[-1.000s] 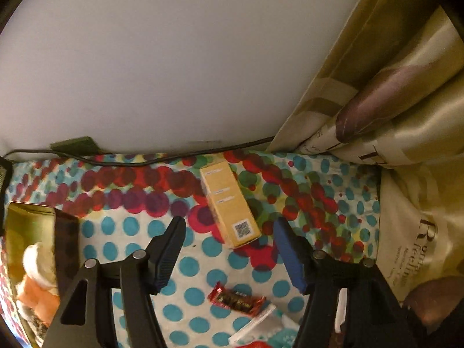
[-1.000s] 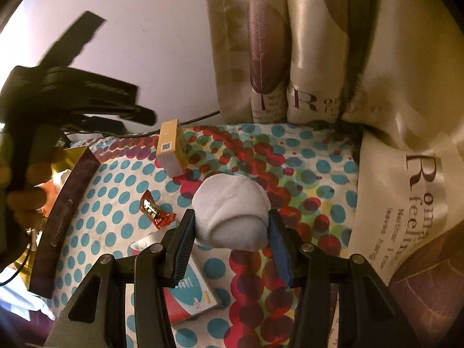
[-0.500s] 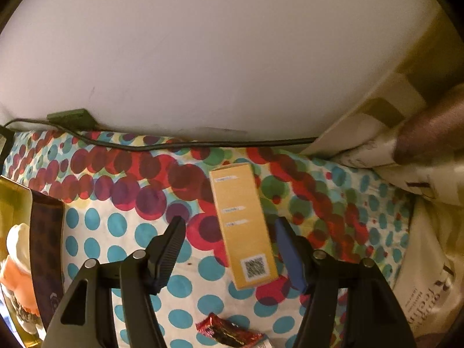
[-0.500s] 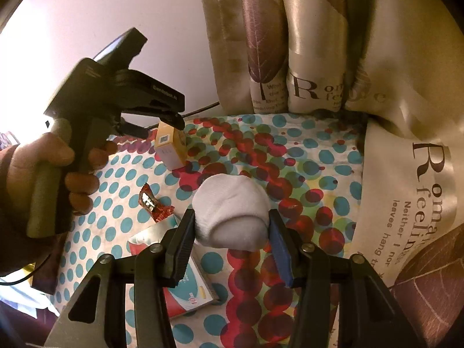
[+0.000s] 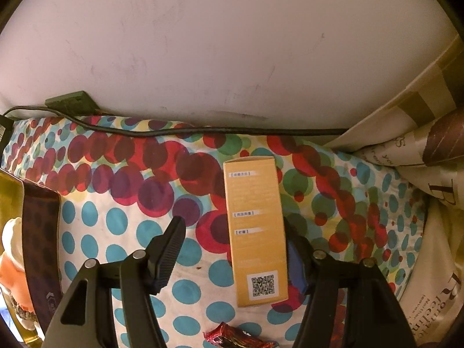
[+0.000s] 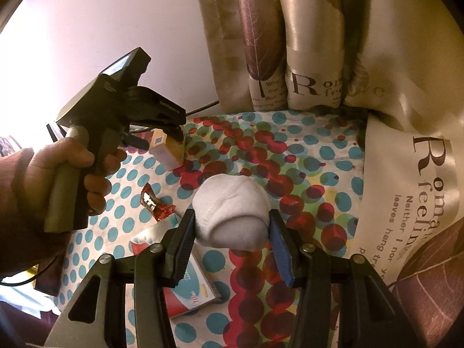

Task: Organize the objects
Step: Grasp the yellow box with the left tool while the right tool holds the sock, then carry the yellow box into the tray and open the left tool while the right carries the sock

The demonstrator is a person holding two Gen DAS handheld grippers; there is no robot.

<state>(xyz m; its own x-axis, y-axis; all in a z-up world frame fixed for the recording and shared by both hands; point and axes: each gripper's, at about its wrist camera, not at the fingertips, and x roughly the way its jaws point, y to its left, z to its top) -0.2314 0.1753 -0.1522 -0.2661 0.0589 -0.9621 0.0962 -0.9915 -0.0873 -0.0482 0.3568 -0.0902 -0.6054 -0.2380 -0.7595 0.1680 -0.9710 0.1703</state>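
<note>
A yellow carton [image 5: 256, 232] with a QR code lies on the dotted cloth [image 5: 121, 232]. My left gripper [image 5: 232, 232] hangs open over it, pointing steeply down. Its right finger sits close beside the carton's right side and its left finger [image 5: 171, 246] stands well apart. The right wrist view shows the same carton [image 6: 166, 150] under the left gripper [image 6: 158, 139], held by a person's hand [image 6: 58, 174]. My right gripper [image 6: 232, 220] is shut on a white rolled sock [image 6: 232, 203], held above the cloth.
A red candy wrapper [image 6: 153, 203] and a red, white and teal packet [image 6: 185, 284] lie near the right gripper. A golden box with a dark rim [image 5: 40, 246] stands at the left. A black cable [image 5: 203, 130] runs along the wall. A printed curtain [image 6: 319, 43] hangs at the right.
The left gripper has come down and rolled, so the yellow carton now lies between its fingers instead of ahead of them. The right gripper and its sock have not moved.
</note>
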